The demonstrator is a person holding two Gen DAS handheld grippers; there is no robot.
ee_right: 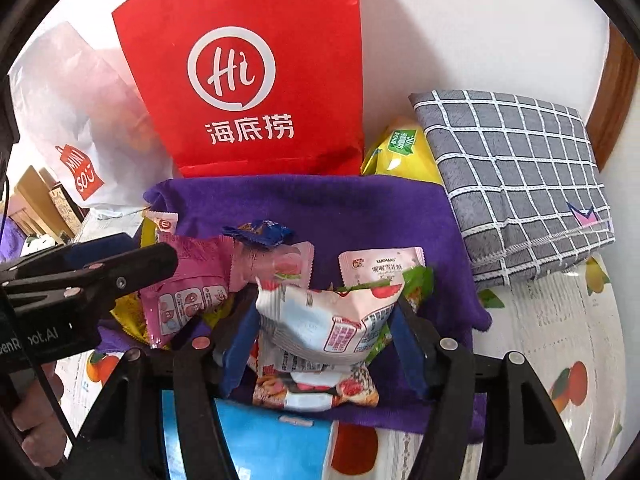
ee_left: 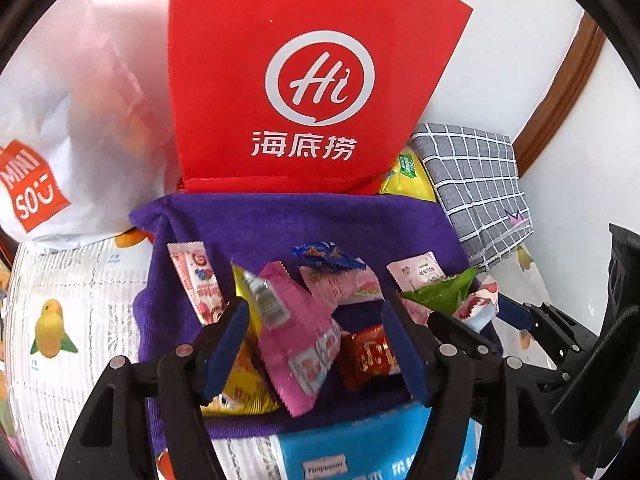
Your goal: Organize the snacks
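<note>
The snacks sat in a loose pile on a purple cloth [ee_left: 304,220] spread over the fruit-print worktop [ee_left: 72,300], with a red paper bag [ee_left: 316,80] standing right at the cloth's far edge and a white shopping bag [ee_left: 80,128] next to it toward the far left. The left gripper [ee_left: 316,344] was spread wide over the pile, not clamping anything; a big pink packet [ee_left: 292,340] lay tilted between its blue pads, close to the left one, with a red candy [ee_left: 370,354] just beside it and a yellow packet [ee_left: 244,384] underneath. The right gripper [ee_right: 320,336] was closed on a white-and-pink snack pouch [ee_right: 324,324], which bulged up between its fingers above another wrapper [ee_right: 316,392]. A blue candy [ee_right: 260,234] and a pale pink sachet [ee_right: 380,268] lay further back on the cloth. A grey checked cloth [ee_right: 516,184] was folded at the far right, a blue box [ee_right: 272,448] at the near edge.
</note>
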